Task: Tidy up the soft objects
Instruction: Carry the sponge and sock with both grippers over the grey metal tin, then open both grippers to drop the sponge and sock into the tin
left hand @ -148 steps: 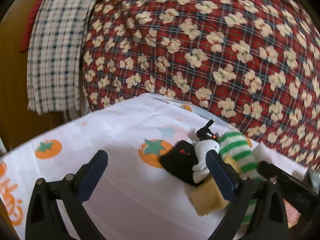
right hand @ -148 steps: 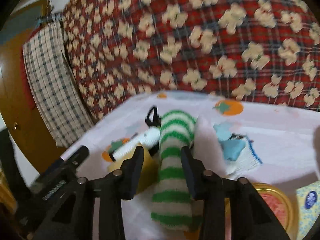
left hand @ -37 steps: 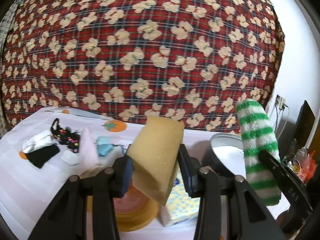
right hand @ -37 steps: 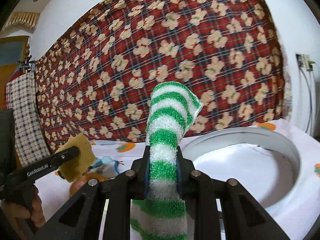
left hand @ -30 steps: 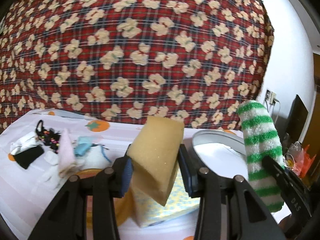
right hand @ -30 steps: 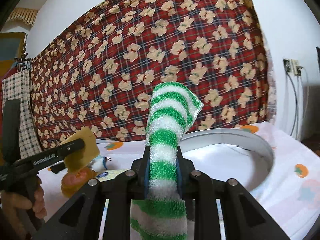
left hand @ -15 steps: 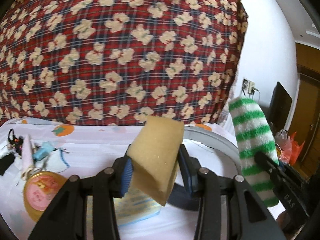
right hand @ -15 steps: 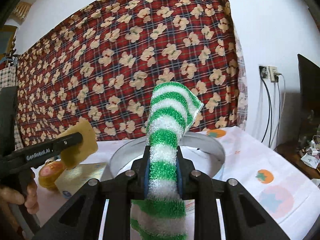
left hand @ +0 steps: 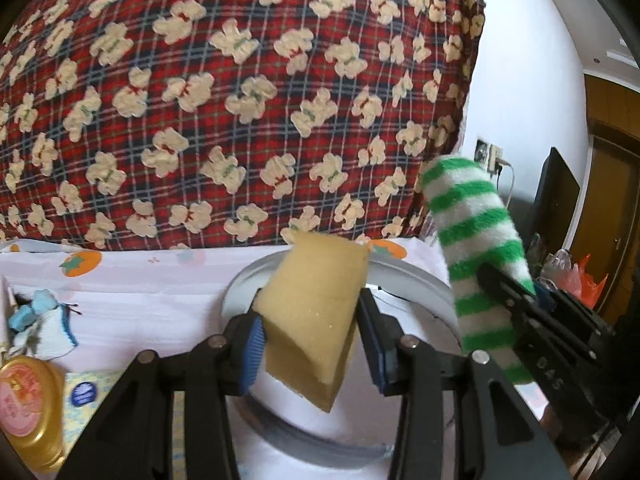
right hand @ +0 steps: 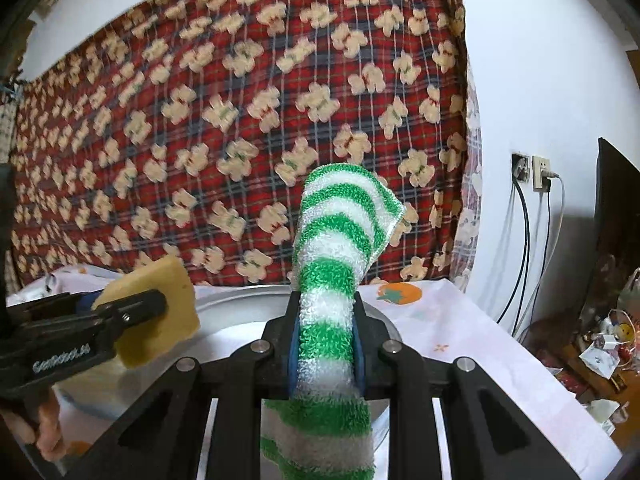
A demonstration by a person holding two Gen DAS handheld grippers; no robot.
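My left gripper [left hand: 312, 340] is shut on a yellow sponge [left hand: 316, 312], held up over the near rim of a round grey basin [left hand: 416, 280]. The same sponge [right hand: 156, 308] shows at the left of the right wrist view, above the basin [right hand: 236, 300]. My right gripper [right hand: 326, 344] is shut on a green-and-white striped fluffy cloth [right hand: 332, 256] that stands up between its pads and hangs below them. That cloth [left hand: 476, 240] rises at the right of the left wrist view, over the basin's right side.
A red plaid blanket with cream bears [left hand: 240, 80] hangs behind the table. At left lie a gold-lidded tin [left hand: 28, 392], a pale yellow packet [left hand: 88, 392] and a blue-white cloth [left hand: 44, 320]. Wall sockets with cables [right hand: 536, 176] and clutter [right hand: 600, 352] are at the right.
Both grippers have swung right with their loads, from the tin and packet to over the basin. The small cloths and tin have slid toward the left edge. Grips look unchanged.
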